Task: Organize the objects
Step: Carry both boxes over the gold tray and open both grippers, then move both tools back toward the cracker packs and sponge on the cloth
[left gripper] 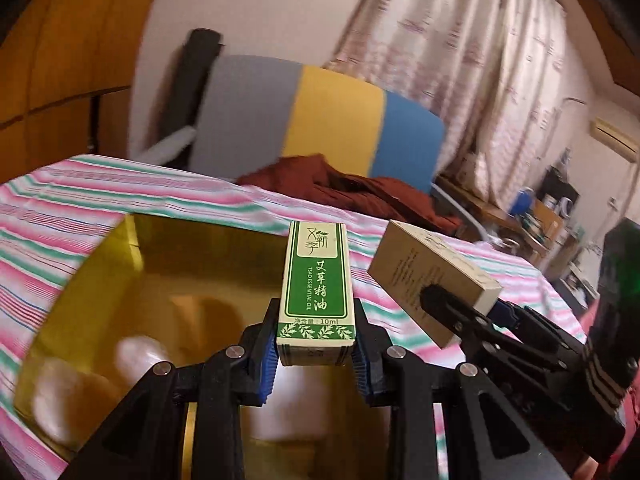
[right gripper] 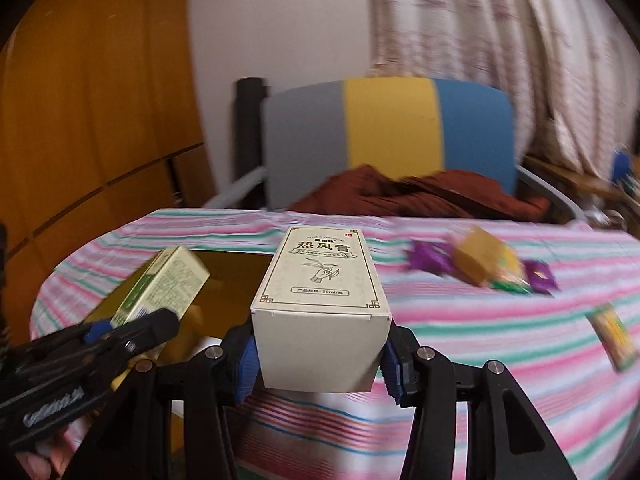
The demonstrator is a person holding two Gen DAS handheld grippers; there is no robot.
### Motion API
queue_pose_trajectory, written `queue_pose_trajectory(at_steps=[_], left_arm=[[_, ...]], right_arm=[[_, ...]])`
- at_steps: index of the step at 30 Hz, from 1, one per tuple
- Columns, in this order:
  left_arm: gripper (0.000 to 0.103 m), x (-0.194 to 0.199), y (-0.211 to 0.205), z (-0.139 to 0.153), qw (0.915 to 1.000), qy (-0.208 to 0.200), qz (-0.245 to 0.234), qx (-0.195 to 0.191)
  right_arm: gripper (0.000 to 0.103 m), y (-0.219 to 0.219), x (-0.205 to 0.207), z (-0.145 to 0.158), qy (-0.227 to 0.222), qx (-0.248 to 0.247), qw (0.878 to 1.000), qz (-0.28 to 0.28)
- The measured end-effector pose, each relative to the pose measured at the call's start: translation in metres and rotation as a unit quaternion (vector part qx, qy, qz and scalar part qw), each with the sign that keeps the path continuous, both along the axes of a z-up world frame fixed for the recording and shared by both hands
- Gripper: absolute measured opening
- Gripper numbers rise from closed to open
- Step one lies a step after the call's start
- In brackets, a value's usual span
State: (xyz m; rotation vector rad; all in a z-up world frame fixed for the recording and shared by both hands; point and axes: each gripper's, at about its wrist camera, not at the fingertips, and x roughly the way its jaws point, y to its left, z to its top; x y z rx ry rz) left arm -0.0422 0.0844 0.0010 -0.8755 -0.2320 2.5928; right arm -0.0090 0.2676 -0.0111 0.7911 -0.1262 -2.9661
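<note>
Both tools clenched on cartons over the gold tray.

Left tool [left gripper: 314,354] grips the green essential-oil box [left gripper: 316,292] upright above the gold tray [left gripper: 132,272]; right tool [right gripper: 318,364] grips the cream ointment box [right gripper: 322,300] just beside it, above the striped cloth [right gripper: 500,340] of the worktop. To do this well, I'd lower each box level into the tray, one at a time, so the cartons don't knock together, then let go. Loose purple packets [right gripper: 428,258] and a small yellow box [right gripper: 480,266] lie farther right. Behind stands a grey-yellow-blue chair [right gripper: 388,136] with red-brown cloth [right gripper: 420,194], curtains [right gripper: 500,20] beyond.
</note>
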Motion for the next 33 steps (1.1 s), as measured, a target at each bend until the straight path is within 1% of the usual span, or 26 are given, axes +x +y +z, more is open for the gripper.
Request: queue_pose_trajectory(at_steps=[3, 6, 9, 11, 12, 13, 14, 15, 16, 18, 20, 25, 29, 33], left_arm=[[0.031, -0.018, -0.026, 0.003, 0.9997, -0.005, 0.022, -0.001], [0.031, -0.039, -0.047, 0.0, 0.9989, -0.02, 0.043, -0.004], [0.031, -0.064, -0.063, -0.007, 0.9973, -0.041, 0.06, -0.015], [0.031, -0.085, -0.073, -0.013, 0.9954, -0.056, 0.073, -0.028], [0.031, -0.091, -0.076, -0.015, 0.9946, -0.061, 0.077, -0.033], [0.032, -0.099, -0.078, -0.018, 0.9932, -0.071, 0.083, -0.04], [0.037, -0.106, -0.078, -0.022, 0.9913, -0.083, 0.089, -0.048], [0.043, -0.112, -0.08, -0.026, 0.9887, -0.098, 0.098, -0.057], [0.045, -0.115, -0.081, -0.03, 0.9871, -0.107, 0.103, -0.06], [0.052, -0.115, -0.082, -0.035, 0.9859, -0.113, 0.109, -0.058], [0.054, -0.111, -0.082, -0.038, 0.9846, -0.116, 0.118, -0.057], [0.054, -0.083, -0.085, -0.033, 0.9843, -0.097, 0.144, -0.033], [0.056, -0.058, -0.075, -0.023, 0.9887, -0.073, 0.131, -0.01], [0.058, -0.037, -0.057, -0.016, 0.9928, -0.058, 0.105, -0.011]], right_arm=[[0.051, -0.027, -0.022, 0.002, -0.009, 0.011, 0.999, 0.037], [0.051, -0.048, -0.042, -0.002, -0.021, 0.024, 0.998, 0.06], [0.051, -0.066, -0.064, -0.01, -0.033, 0.044, 0.996, 0.07], [0.052, -0.075, -0.082, -0.019, -0.052, 0.059, 0.994, 0.071], [0.053, -0.076, -0.092, -0.024, -0.062, 0.059, 0.994, 0.074], [0.061, -0.076, -0.097, -0.027, -0.071, 0.06, 0.993, 0.074], [0.068, -0.077, -0.101, -0.03, -0.076, 0.063, 0.993, 0.07], [0.07, -0.076, -0.103, -0.032, -0.078, 0.067, 0.993, 0.062], [0.07, -0.073, -0.102, -0.031, -0.077, 0.068, 0.993, 0.055], [0.073, -0.062, -0.094, -0.028, -0.069, 0.049, 0.995, 0.048], [0.079, -0.052, -0.08, -0.024, -0.061, 0.029, 0.997, 0.038], [0.08, -0.033, -0.051, -0.021, -0.048, 0.003, 0.999, 0.012], [0.081, -0.016, -0.035, -0.022, -0.055, -0.027, 0.998, -0.004], [0.082, -0.006, -0.024, -0.027, -0.064, -0.045, 0.997, -0.013]])
